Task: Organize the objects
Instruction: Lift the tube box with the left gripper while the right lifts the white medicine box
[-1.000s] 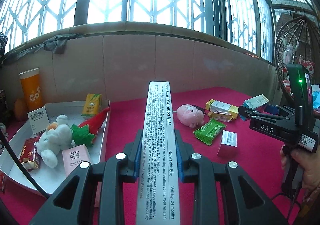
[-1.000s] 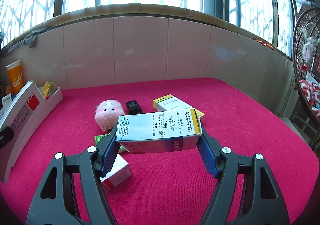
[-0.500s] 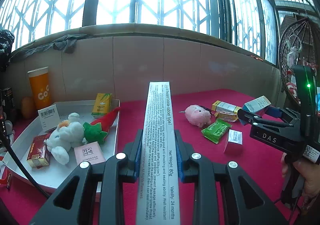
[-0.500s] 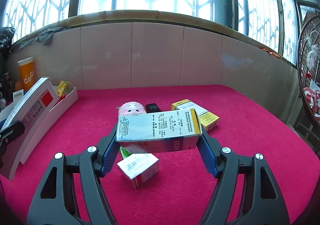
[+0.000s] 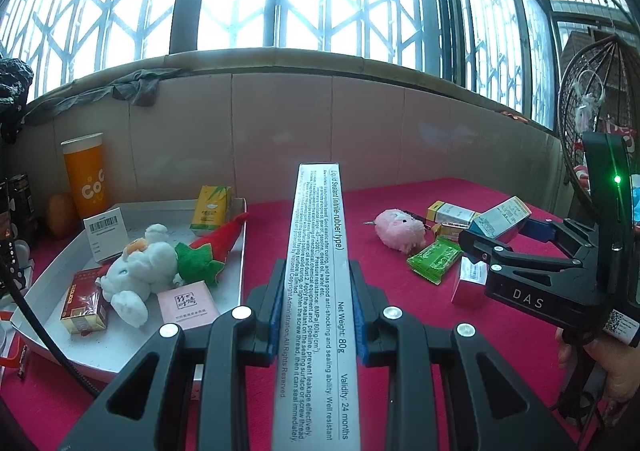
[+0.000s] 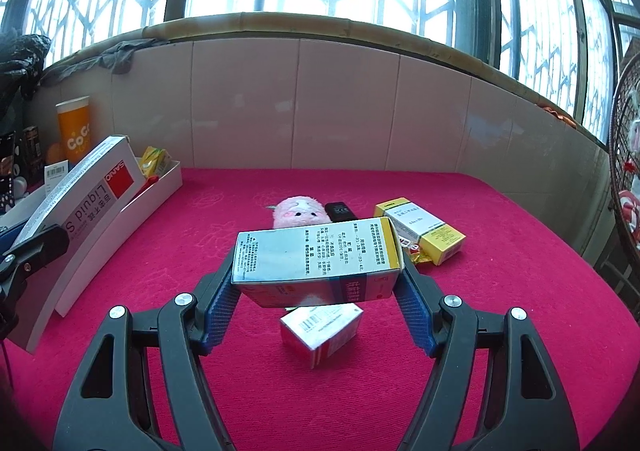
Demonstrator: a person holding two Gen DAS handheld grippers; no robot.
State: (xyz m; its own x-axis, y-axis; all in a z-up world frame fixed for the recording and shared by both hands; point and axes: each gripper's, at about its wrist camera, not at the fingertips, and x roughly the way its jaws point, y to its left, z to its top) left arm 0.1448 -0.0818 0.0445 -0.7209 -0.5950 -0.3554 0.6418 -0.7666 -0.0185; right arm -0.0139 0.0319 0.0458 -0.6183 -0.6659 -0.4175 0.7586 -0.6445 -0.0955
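The sealant box (image 5: 318, 291) is staying clamped narrow-side up between my left gripper (image 5: 318, 315) pads, and compared with a second ago I am seeing it and the tray from farther back, with more of the red tabletop (image 6: 500, 331) showing. I am still squeezing the blue-and-white medicine carton (image 6: 316, 259) crosswise in the right gripper (image 6: 316, 291), now raised above the small pink-and-white box (image 6: 320, 333), which is showing lower and nearer in the right view than before.

Ahead of the carton, the pink plush pig (image 6: 298, 211), a black adapter (image 6: 339, 211) just beside it and a yellow-ended box (image 6: 420, 229) are lying loose on the cloth; a green packet (image 5: 434, 259) is lying near the pig.

The white tray (image 5: 240, 251) on the left is holding a white plush rabbit (image 5: 140, 271), a plush chili (image 5: 212, 247), a yellow drink carton (image 5: 210, 207), a barcode-labelled box (image 5: 106, 235), a red box (image 5: 84, 301) and a pink sachet (image 5: 186, 303). An orange cup (image 5: 86, 175) is standing behind it.
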